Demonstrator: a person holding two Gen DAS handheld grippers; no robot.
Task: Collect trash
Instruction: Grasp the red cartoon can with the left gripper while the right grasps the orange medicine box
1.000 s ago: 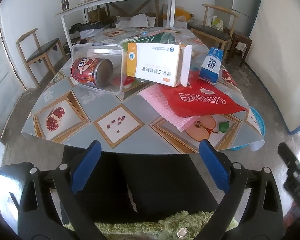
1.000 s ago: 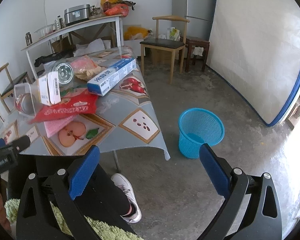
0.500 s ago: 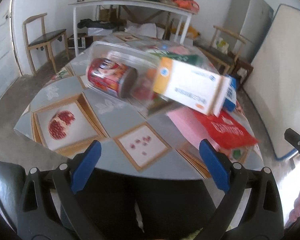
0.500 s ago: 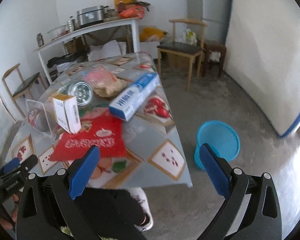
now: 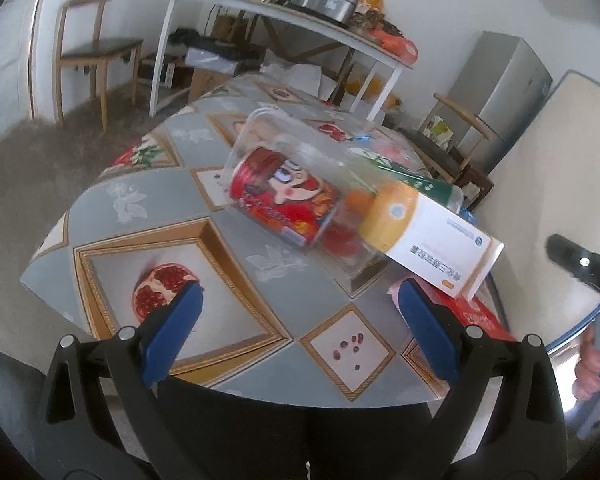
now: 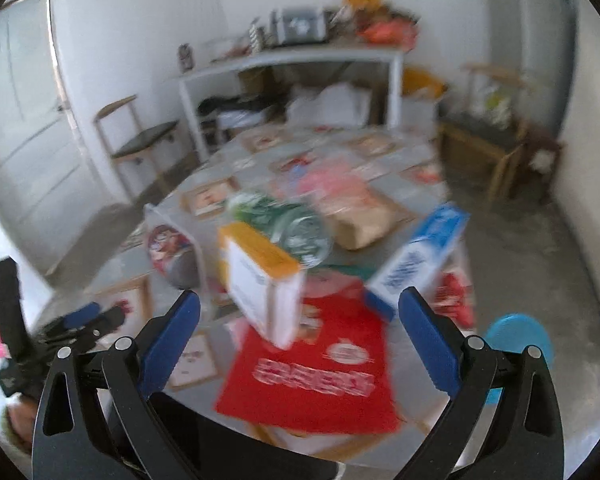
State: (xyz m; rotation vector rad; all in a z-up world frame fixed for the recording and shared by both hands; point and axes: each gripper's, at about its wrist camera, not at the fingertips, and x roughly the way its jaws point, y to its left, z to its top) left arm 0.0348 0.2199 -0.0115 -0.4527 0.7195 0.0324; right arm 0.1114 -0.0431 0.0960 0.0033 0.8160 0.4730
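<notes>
Both grippers spread wide and holding nothing, above the near edge of a table strewn with trash.

Left gripper (image 5: pixel 298 330) with fingers wide apart over the near left corner of the table (image 5: pixel 236 276), aimed at a red can (image 5: pixel 286 202) lying on its side inside a clear plastic tub (image 5: pixel 300 148), an orange-and-white box (image 5: pixel 432 240) leaning against that tub. Right gripper (image 6: pixel 300 334) likewise gaping over the near edge, above a red bag (image 6: pixel 320 376); same box (image 6: pixel 262 280) just behind, blue carton (image 6: pixel 420 256) toward the right edge, blue basket (image 6: pixel 518 336) on the floor beyond that edge. Right view blurred.
</notes>
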